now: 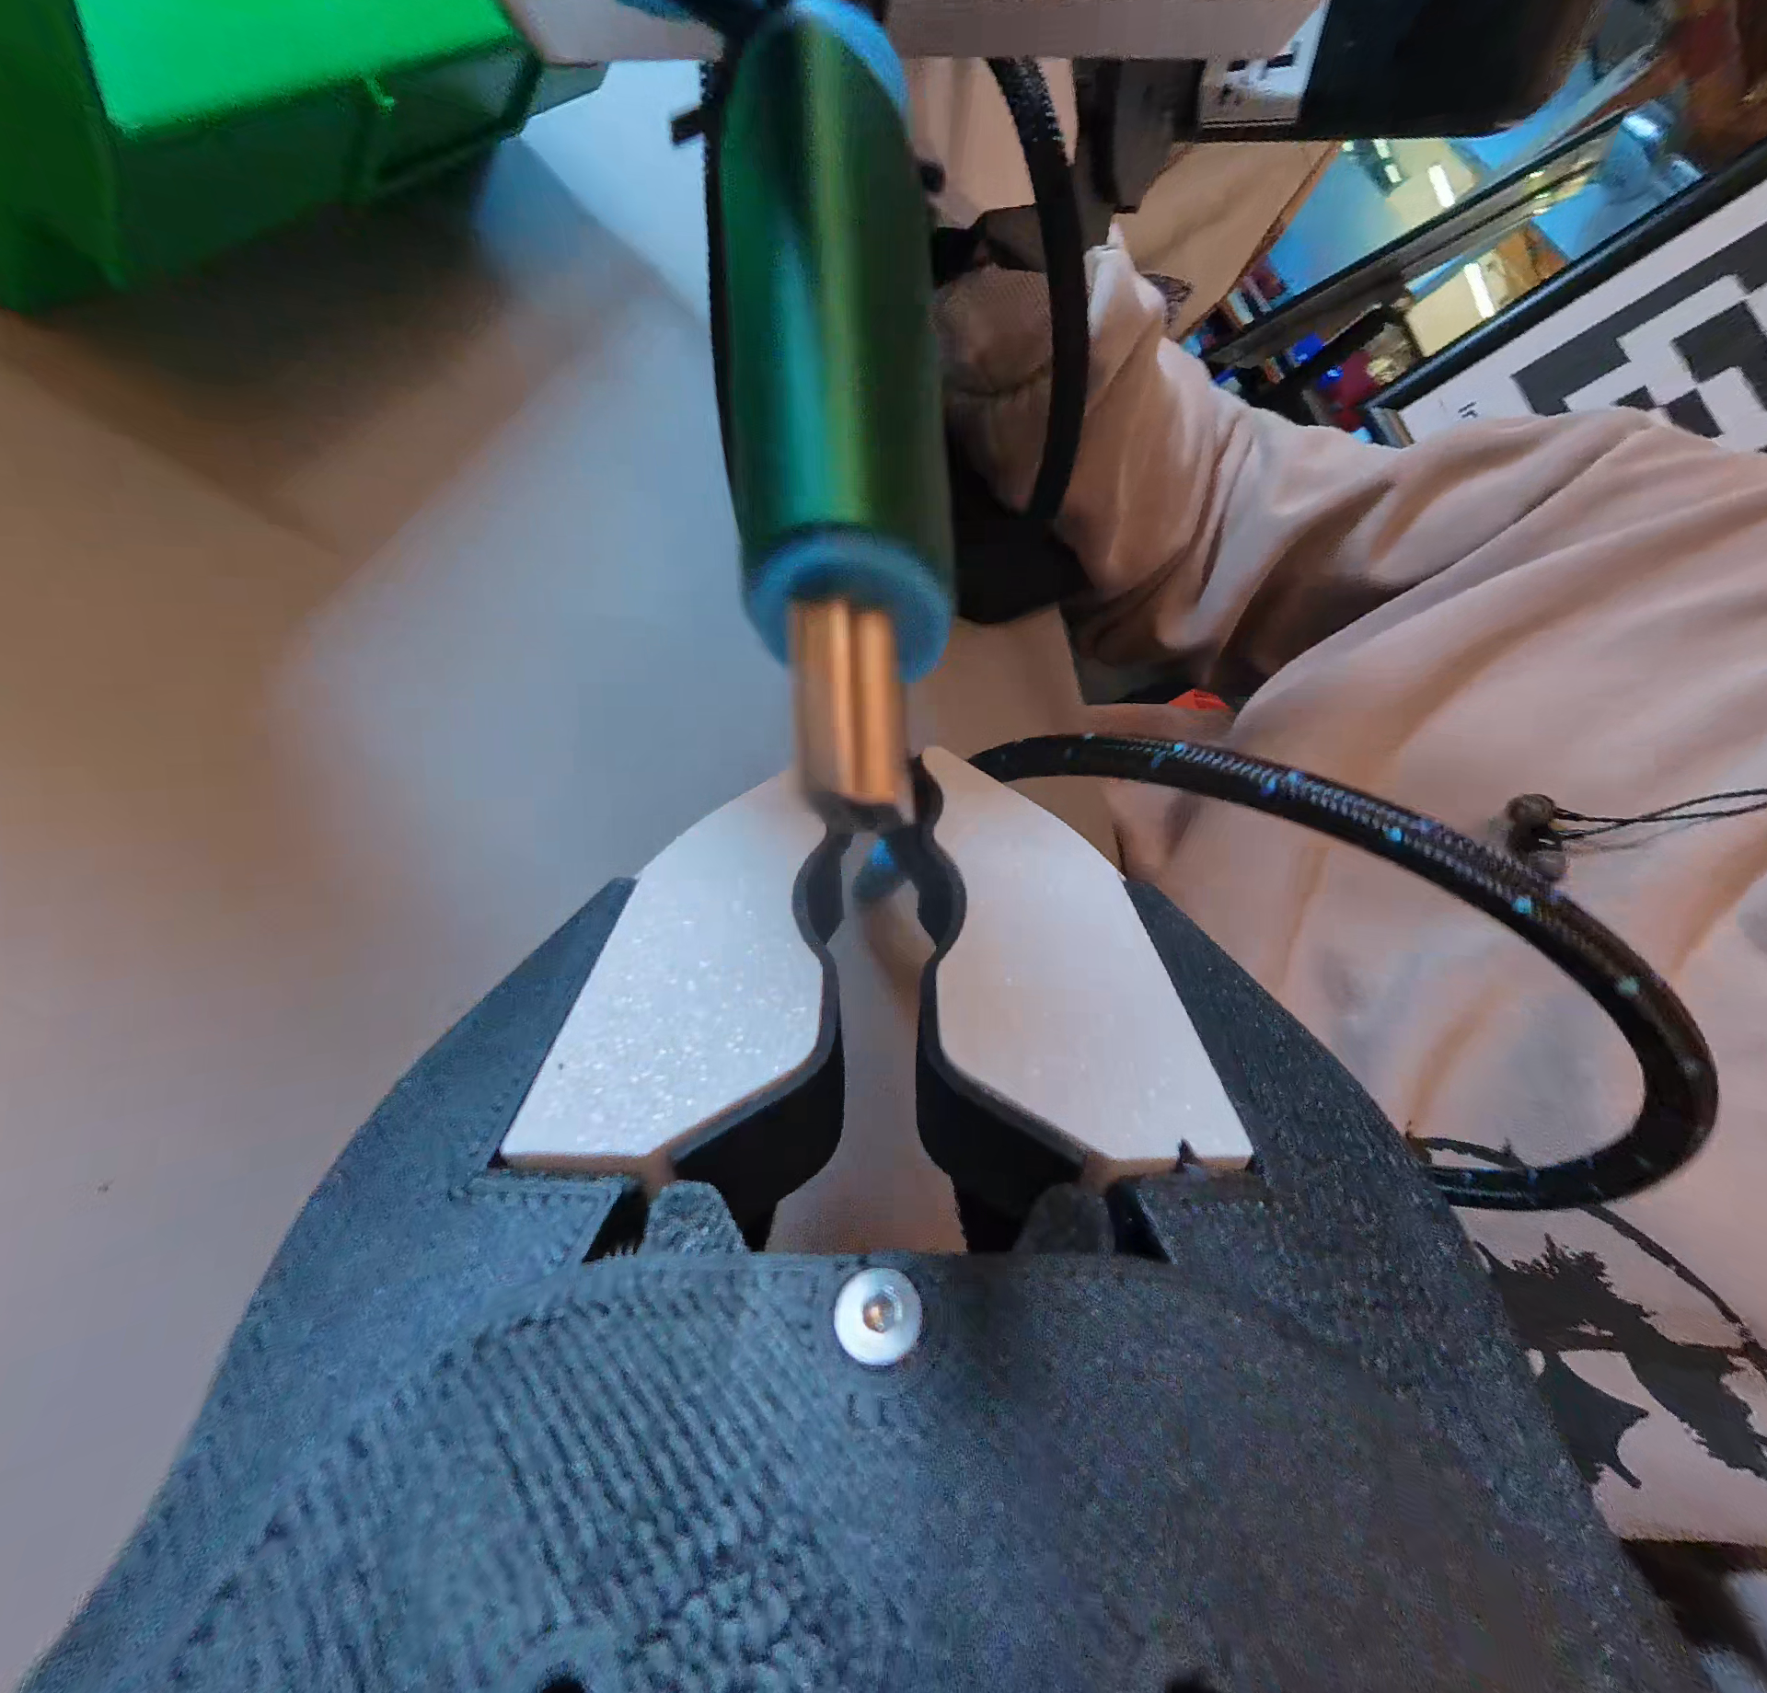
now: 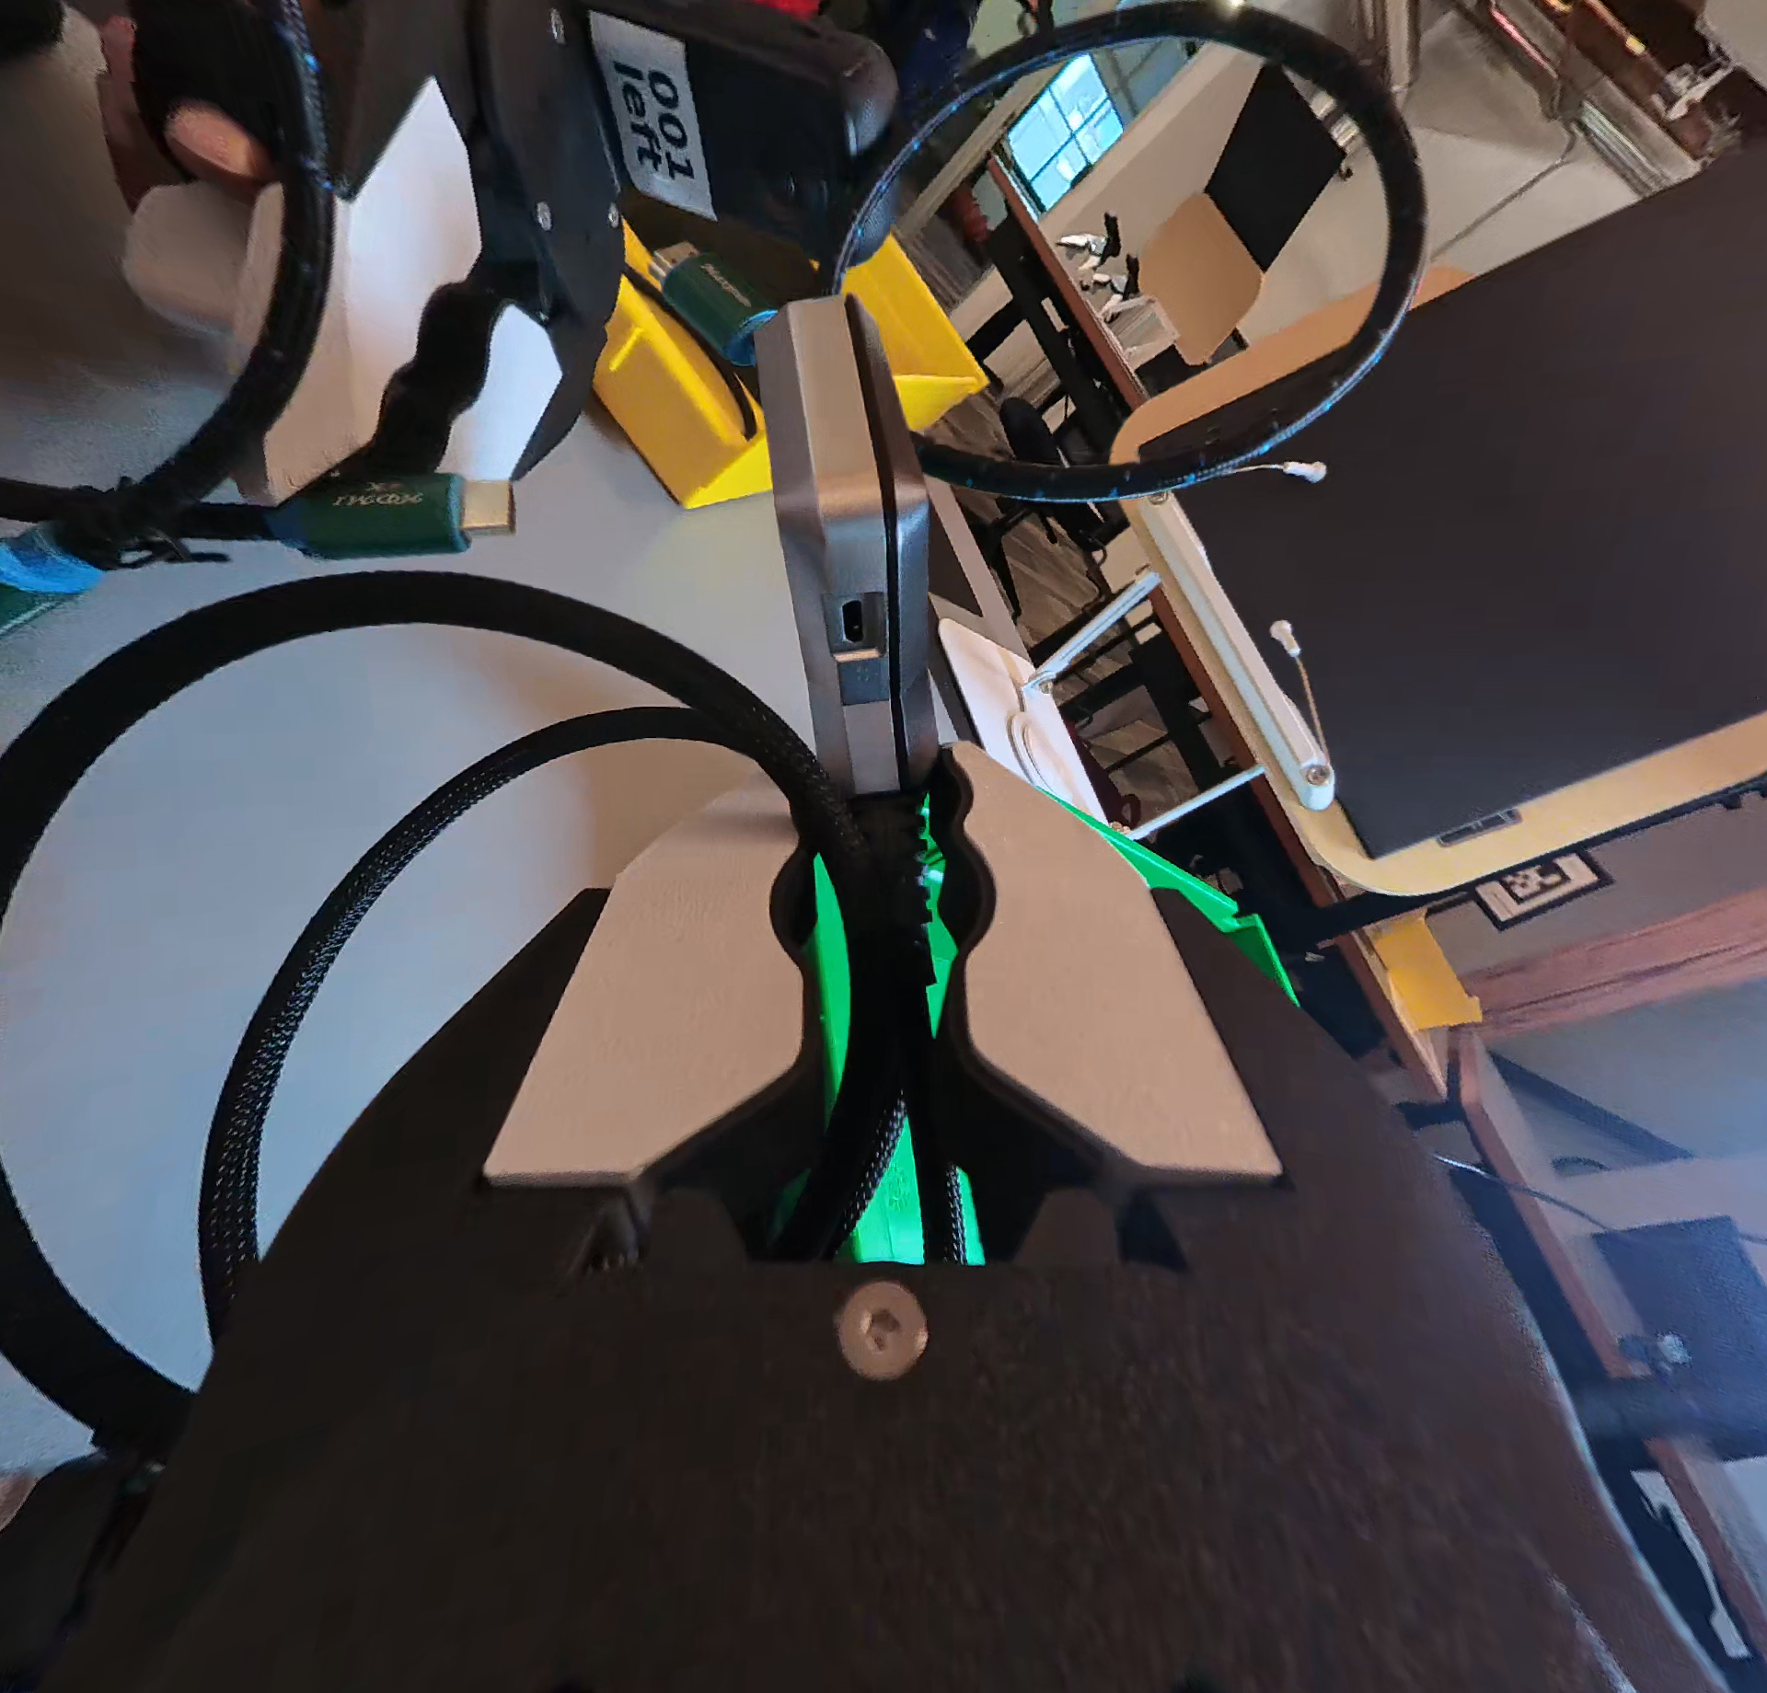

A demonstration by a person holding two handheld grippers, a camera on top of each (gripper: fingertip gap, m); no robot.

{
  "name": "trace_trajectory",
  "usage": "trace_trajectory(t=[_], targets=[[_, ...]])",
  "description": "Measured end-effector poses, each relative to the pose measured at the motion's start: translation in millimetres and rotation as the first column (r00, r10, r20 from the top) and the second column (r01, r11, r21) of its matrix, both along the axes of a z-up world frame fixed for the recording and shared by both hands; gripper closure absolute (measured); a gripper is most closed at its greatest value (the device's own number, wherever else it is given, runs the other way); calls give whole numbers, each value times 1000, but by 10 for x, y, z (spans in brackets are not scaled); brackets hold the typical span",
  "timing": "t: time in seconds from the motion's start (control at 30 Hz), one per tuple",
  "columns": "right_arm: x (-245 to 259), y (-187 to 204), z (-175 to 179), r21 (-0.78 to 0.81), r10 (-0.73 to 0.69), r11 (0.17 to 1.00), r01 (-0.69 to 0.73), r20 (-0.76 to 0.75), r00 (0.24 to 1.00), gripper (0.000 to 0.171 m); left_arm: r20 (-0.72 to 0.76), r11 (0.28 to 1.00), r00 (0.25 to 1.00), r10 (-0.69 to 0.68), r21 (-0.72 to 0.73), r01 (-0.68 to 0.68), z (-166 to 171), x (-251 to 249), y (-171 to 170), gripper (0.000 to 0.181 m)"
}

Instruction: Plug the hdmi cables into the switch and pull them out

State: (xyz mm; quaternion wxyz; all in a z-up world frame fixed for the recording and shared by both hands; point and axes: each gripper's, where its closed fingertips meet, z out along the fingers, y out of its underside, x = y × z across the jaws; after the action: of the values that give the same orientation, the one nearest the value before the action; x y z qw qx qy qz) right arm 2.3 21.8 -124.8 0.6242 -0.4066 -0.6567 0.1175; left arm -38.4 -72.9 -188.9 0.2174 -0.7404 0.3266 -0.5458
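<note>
White tabletop (image 2: 669, 538) under you | your right gripper (image 2: 884, 787) clamps the grey switch (image 2: 841, 519) upright | left gripper (image 1: 875, 820), near-closed, pinches the green HDMI plug (image 1: 827, 309) by its metal tip | risk: that thin hold slips, plug twists off-port.

A pale, smooth tabletop (image 2: 402, 768) fills the foreground. Beyond its far edge stand a light plywood chair with a black back panel (image 2: 1214, 242) and a bright paned window (image 2: 1066, 132). Nearer, beside that edge, tilts a large black board with a pale wooden rim (image 2: 1492, 538).
</note>
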Motion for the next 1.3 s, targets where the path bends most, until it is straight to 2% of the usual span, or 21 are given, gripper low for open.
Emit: trace_trajectory(t=[0.07, 0.17, 0.23, 0.43, 0.5, 0.6, 0.67, 0.8, 0.87, 0.93, 1.0, 1.03, 1.07, 1.13, 1.17, 1.23, 1.3], targets=[[-3, 17, -11, -8, -10, 1000, 10, 1, 1000, 150, -62, 999, 998, 27, 39, -24, -59, -43, 40, 166], [16, 69, -18, -20, -35, 999, 35, -2, 999, 149, -204, 985, 971, 127, 140, -100, -183, -202, 192, 143], [32, 105, -12, -32, -51, 998, 50, -9, 999, 149, -258, 964, 942, 215, 208, -163, -215, -342, 312, 138], [58, 152, 12, -66, -68, 996, 66, -34, 997, 149, -282, 904, 890, 360, 341, -257, -72, -765, 480, 142], [63, 158, 17, -66, -72, 995, 70, -37, 997, 149, -287, 864, 859, 423, 414, -287, -2, -897, 544, 144], [82, 188, 43, -63, -88, 994, 85, -45, 995, 149, -282, 826, 842, 460, 484, -289, 126, -915, 526, 149], [106, 216, 66, -67, -98, 993, 95, -55, 994, 149, -329, 830, 836, 439, 506, -237, 84, -821, 451, 150], [167, 273, 126, -74, -122, 991, 116, -81, 989, 149, -486, 899, 818, 306, 431, -81, -257, -525, 221, 149], [193, 288, 158, -75, -128, 990, 121, -91, 988, 149, -580, 913, 772, 259, 408, 0, -449, -452, 145, 146], [209, 295, 177, -76, -130, 990, 123, -99, 987, 149, -661, 898, 705, 256, 433, 80, -593, -458, 149, 146], [215, 298, 180, -77, -129, 990, 122, -99, 987, 149, -658, 871, 715, 238, 470, 143, -558, -396, 141, 169], [217, 300, 180, -76, -130, 989, 123, -99, 987, 149, -692, 838, 687, 219, 494, 231, -573, -427, 129, 168], [221, 304, 181, -76, -132, 989, 125, -99, 986, 149, -722, 770, 666, 186, 529, 358, -575, -445, 101, 169], [225, 316, 182, -84, -135, 988, 127, -104, 985, 149, -765, 551, 643, 35, 551, 626, -565, -441, -94, 169], [228, 324, 180, -91, -136, 988, 127, -107, 985, 149, -778, 506, 628, -19, 535, 677, -549, -451, -160, 172], [238, 341, 175, -102, -141, 986, 130, -110, 984, 149, -803, 509, 593, -68, 483, 712, -475, -499, -162, 171], [253, 358, 180, -103, -148, 985, 137, -111, 983, 149, -784, 531, 618, -64, 498, 685, -335, -489, -71, 163]])
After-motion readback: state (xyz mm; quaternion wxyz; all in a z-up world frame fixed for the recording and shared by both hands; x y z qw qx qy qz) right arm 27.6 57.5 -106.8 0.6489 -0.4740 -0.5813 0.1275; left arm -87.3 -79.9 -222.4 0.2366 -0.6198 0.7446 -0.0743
